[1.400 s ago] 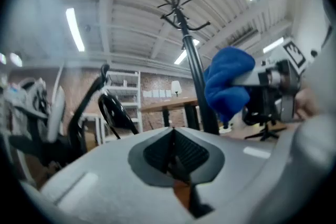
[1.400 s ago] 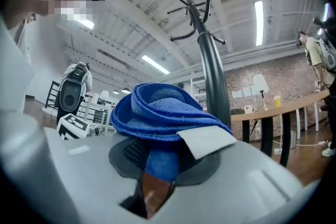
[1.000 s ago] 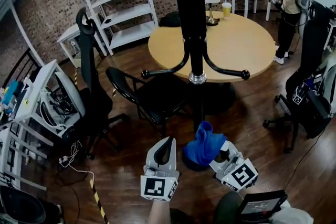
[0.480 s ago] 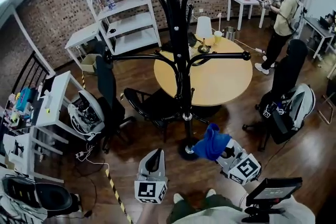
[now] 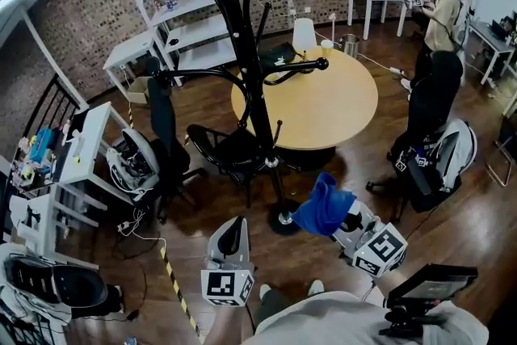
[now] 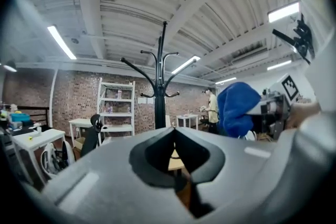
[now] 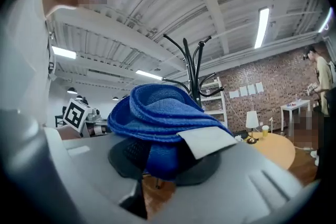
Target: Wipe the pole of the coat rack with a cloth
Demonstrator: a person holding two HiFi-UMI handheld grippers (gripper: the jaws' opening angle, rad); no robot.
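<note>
The black coat rack's pole [image 5: 246, 65] rises from its round base [image 5: 283, 219] on the wood floor, with curved hooks near the top. It also shows in the left gripper view [image 6: 159, 97] and the right gripper view [image 7: 192, 68]. My right gripper [image 5: 343, 220] is shut on a bunched blue cloth [image 5: 324, 204], just right of the base and apart from the pole. The cloth [image 7: 157, 118] fills the right gripper's jaws. My left gripper [image 5: 232, 237] is shut with nothing in it, low and left of the base.
A round wooden table [image 5: 315, 101] stands behind the rack with a lamp [image 5: 304, 36]. Black chairs [image 5: 230, 149] sit left of the pole. White shelves [image 5: 190, 8] line the brick wall. A person [image 5: 440, 8] stands at far right, and a backpack chair [image 5: 428, 149] is nearby.
The view has pulled back and up: the rack, which filled the view close up, now shows whole. Both grippers sit lower and farther from the pole, the cloth still held.
</note>
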